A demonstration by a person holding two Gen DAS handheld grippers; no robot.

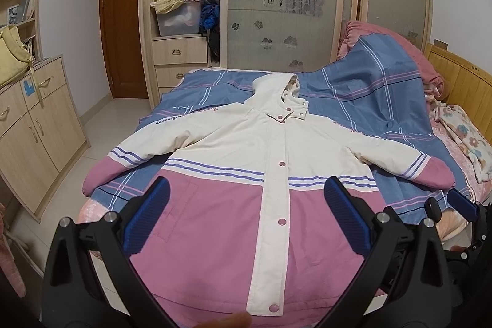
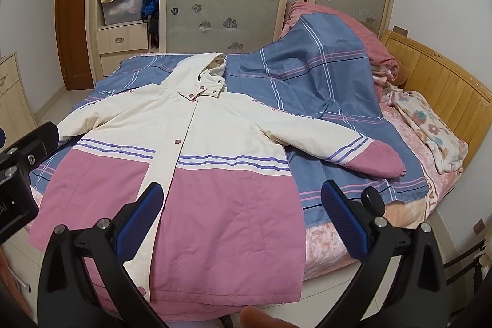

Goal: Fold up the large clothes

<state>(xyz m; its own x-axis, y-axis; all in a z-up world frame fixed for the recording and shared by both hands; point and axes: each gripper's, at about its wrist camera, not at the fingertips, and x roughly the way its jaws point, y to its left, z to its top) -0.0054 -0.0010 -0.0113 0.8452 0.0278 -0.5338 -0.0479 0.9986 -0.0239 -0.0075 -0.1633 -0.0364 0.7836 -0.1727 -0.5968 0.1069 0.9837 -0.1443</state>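
A cream and pink hooded jacket (image 1: 233,149) lies flat, front up and snapped shut, on a blue plaid sheet on the bed, sleeves spread to both sides. It also shows in the right wrist view (image 2: 190,143). My left gripper (image 1: 246,192) is open and empty, hovering above the jacket's pink hem. My right gripper (image 2: 243,199) is open and empty above the hem's right half. The right gripper's blue pad shows at the right edge of the left wrist view (image 1: 461,202). The left gripper's black body shows at the left edge of the right wrist view (image 2: 18,174).
A blue plaid sheet (image 1: 363,100) covers the bed, with a pink quilt (image 2: 344,26) and floral blanket (image 2: 436,131) heaped by the wooden headboard (image 2: 446,82). A wardrobe (image 1: 276,5) stands behind the bed. A low cabinet (image 1: 33,125) stands left, with tiled floor between.
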